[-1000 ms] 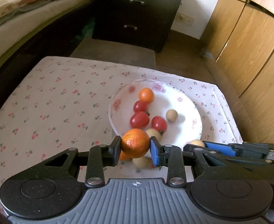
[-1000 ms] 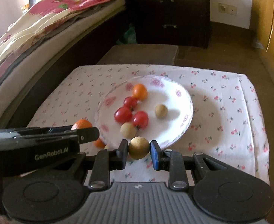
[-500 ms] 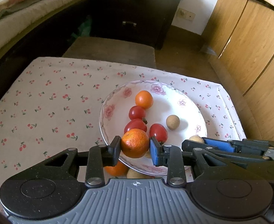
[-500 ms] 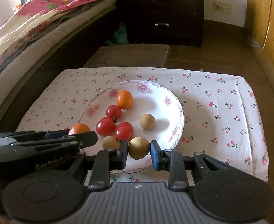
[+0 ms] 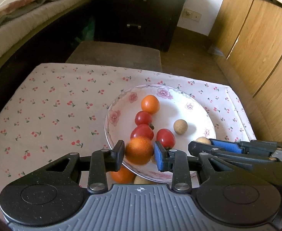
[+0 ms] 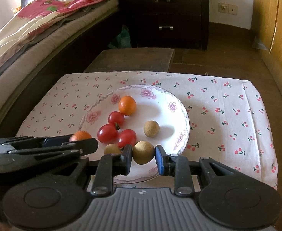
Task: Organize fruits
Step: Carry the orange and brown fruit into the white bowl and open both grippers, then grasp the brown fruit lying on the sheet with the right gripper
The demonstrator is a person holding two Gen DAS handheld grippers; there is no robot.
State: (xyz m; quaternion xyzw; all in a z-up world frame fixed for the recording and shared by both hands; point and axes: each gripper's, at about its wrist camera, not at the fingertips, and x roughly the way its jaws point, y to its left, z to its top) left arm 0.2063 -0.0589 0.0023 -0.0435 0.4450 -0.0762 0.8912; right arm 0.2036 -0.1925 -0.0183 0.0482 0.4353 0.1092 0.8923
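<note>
Jaws grip orange [image 5: 139, 153] and longan [image 6: 143, 152] over plate [image 6: 165, 100]

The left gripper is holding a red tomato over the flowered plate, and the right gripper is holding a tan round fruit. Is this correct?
Not quite. The left gripper holds an orange fruit, not a red tomato; the left wrist view shows it between the pads over the flowered plate. The right gripper does hold a tan round fruit.

There are three red tomatoes [image 6: 107, 133], three oranges [image 6: 127, 105], four small tan fruits [image 6: 151, 128], one plate [image 6: 181, 113] and two grippers [image 6: 143, 156].
</note>
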